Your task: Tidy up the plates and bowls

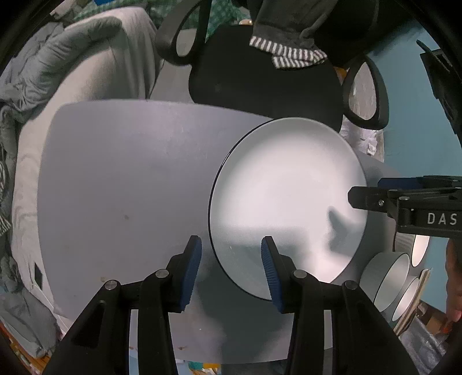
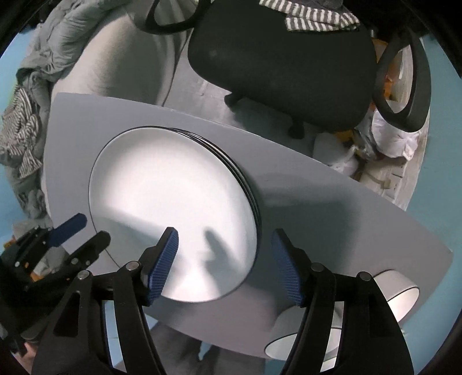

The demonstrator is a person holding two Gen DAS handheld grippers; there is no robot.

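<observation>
A stack of white plates with dark rims lies on the grey table. My right gripper hovers over the stack's near right edge, its blue pads apart and pressing on nothing. In the left wrist view the same plates lie to the right, and the left gripper stands open above their left rim. Each gripper shows in the other's view: the right gripper at the plates' right edge, the left gripper at their lower left. White bowls lie on their sides at the table's near right corner.
A black office chair stands behind the table with a striped cloth on it. Grey bedding is piled to the left. White bags sit on the floor at the right. The table's left half is bare.
</observation>
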